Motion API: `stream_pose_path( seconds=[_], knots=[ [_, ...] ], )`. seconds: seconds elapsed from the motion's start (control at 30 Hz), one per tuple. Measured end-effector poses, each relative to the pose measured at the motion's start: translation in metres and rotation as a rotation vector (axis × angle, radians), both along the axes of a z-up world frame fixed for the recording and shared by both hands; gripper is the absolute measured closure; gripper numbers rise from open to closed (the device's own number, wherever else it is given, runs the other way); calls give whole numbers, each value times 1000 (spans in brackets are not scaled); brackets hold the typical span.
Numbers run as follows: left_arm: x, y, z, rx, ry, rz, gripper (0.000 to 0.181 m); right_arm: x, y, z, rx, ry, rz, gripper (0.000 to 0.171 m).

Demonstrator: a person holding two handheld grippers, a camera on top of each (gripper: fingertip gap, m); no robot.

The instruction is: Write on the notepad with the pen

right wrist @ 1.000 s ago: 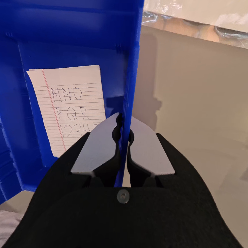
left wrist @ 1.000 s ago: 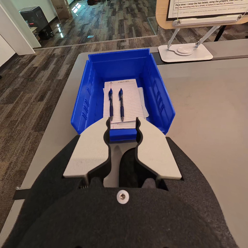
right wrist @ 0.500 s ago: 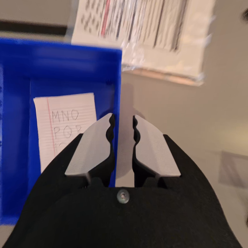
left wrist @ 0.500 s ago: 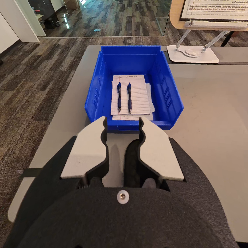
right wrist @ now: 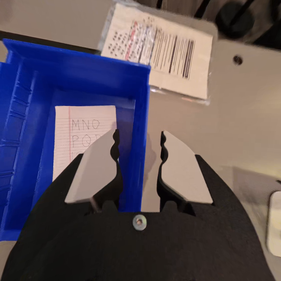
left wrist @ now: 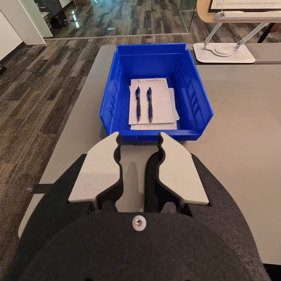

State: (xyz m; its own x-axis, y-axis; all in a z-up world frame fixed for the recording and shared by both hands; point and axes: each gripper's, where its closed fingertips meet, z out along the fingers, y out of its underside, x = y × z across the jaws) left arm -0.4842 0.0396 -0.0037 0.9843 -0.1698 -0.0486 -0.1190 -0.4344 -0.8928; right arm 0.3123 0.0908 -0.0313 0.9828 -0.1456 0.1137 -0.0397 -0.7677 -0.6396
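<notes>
In the left wrist view a blue bin (left wrist: 196,97) stands on the grey table (left wrist: 235,121). It holds a lined notepad (left wrist: 159,106) with two blue pens (left wrist: 138,104) (left wrist: 149,105) lying side by side on it, and loose sheets under it. My left gripper (left wrist: 138,137) is open and empty, just short of the bin's near wall. In the right wrist view another blue bin (right wrist: 141,136) holds a lined sheet (right wrist: 85,121) with handwriting. My right gripper (right wrist: 139,135) is open and empty above that bin's right wall, the pads clear of it.
A white stand base (left wrist: 223,53) and a board on a stand (left wrist: 243,13) are at the table's far right. A plastic-wrapped pack with a barcode (right wrist: 159,53) lies beyond the right bin. A white object (right wrist: 273,225) sits at the right edge. Floor lies left of the table. One gripper's finger ends stand about 80 cm off the other's.
My right gripper let go of the bin's right wall, opened wide and rose away from it. My left gripper opened a little and drew back from its bin.
</notes>
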Motion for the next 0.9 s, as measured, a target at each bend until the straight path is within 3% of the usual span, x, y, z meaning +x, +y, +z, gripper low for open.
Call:
stream_pose_path(
  seconds=[0.1,0.23,0.27,0.3,0.33,0.5,0.63,0.77,0.9],
  knots=[
    [-5,0,1,-4,-16,11,136,13,-8,-25,-10,86,-34,121],
    [-6,-1,5,-3,-8,18,136,18,-19,-68,-187,161,-32,130],
    [-6,0,7,-1,-2,19,136,13,-16,-72,-196,208,-21,136],
    [-5,0,8,1,2,20,136,4,-12,-73,-185,284,11,157],
    [-3,0,9,2,4,21,136,0,-11,-74,-191,321,28,165],
    [7,2,12,-5,28,14,136,4,-8,-73,-201,367,-18,166],
    [14,4,14,-2,50,9,136,9,-7,-74,-212,256,40,166],
    [20,7,14,-2,24,-5,136,13,-3,-64,-145,229,36,163],
    [27,15,13,-8,-5,-35,136,26,5,4,136,69,-17,153]
  ],
)
